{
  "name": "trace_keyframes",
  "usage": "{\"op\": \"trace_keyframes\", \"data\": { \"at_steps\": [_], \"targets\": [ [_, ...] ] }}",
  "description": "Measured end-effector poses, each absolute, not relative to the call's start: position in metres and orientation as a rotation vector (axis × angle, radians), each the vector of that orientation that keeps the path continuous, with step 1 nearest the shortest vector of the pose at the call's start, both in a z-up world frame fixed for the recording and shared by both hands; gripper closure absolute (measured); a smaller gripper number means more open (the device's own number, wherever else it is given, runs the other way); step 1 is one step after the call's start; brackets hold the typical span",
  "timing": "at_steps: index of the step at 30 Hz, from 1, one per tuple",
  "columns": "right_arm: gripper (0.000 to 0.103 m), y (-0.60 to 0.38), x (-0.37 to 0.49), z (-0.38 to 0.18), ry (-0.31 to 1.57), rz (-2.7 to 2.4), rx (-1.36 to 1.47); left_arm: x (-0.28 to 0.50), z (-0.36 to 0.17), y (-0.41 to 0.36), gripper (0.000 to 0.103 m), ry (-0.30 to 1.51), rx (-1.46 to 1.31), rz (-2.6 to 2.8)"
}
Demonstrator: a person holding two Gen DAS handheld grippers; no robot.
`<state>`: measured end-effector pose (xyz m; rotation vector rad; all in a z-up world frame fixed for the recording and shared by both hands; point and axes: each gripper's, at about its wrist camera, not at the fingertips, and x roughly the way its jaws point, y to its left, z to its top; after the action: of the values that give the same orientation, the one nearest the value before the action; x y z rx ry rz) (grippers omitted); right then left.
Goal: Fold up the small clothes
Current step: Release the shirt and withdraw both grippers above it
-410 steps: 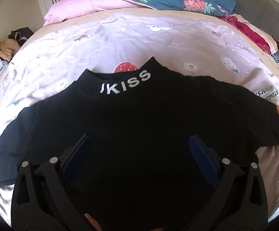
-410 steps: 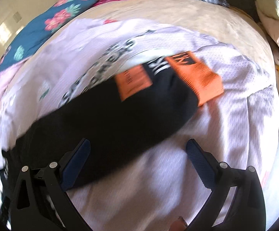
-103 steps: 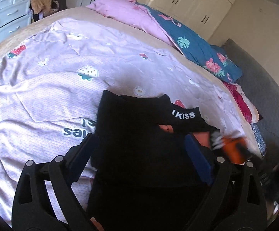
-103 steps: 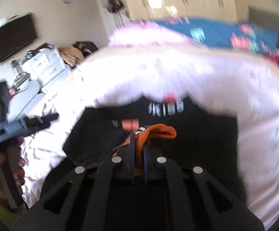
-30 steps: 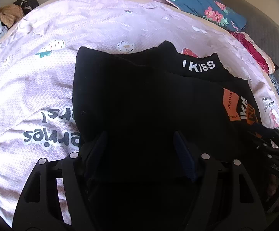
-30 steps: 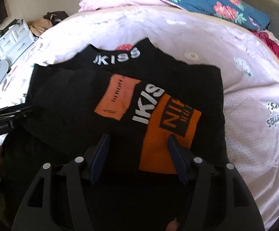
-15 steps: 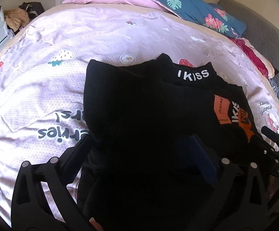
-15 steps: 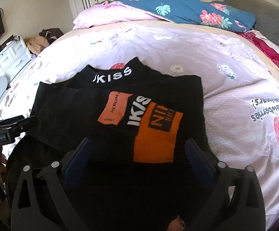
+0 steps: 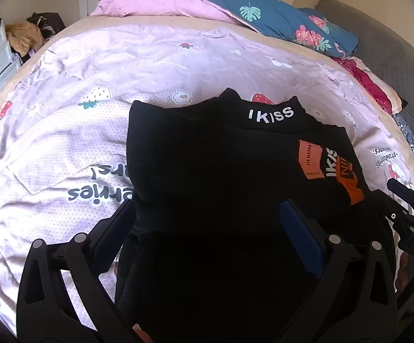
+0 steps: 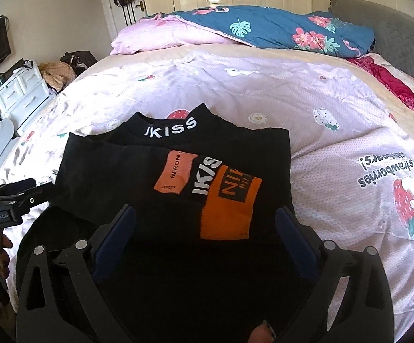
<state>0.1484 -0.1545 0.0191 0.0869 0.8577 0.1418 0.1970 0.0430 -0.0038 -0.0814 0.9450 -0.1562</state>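
Both your grippers have spread wide since a second ago and pulled up off the shirt (image 10: pixel 178 177). Left gripper (image 9: pixel 207 225): jaws open, nothing between the pads, hovering over the near hem. Right gripper (image 10: pixel 204 228): jaws open too, empty, above the orange cuff (image 10: pixel 229 205). Shirt lies folded on the bed (image 10: pixel 335 131), sleeves tucked across, collar pointing away from you. Past it, blue quilt (image 10: pixel 278 28) and pink pillow (image 9: pixel 155 3) at the far side.

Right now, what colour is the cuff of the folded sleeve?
Orange, on the sleeve cuff of the black shirt; clearest in the right wrist view.
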Motion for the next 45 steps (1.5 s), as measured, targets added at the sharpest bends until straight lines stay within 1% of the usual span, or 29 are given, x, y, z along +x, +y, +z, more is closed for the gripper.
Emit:
{"op": "trace_keyframes", "data": {
  "at_steps": [18, 35, 45],
  "targets": [
    [0.005, -0.162, 0.106, 0.043, 0.809, 0.145, 0.082, 0.155, 0.029, 0.052, 0.009, 0.865, -0.073, -0.155],
    [0.005, -0.165, 0.071, 0.047, 0.802, 0.147, 0.095, 0.116, 0.032, 0.093, 0.009, 0.855, -0.096, -0.103],
    [0.005, -0.161, 0.054, 0.047, 0.806, 0.165, 0.064, 0.088, 0.020, 0.109, 0.009, 0.882, -0.074, -0.096]
  ]
}}
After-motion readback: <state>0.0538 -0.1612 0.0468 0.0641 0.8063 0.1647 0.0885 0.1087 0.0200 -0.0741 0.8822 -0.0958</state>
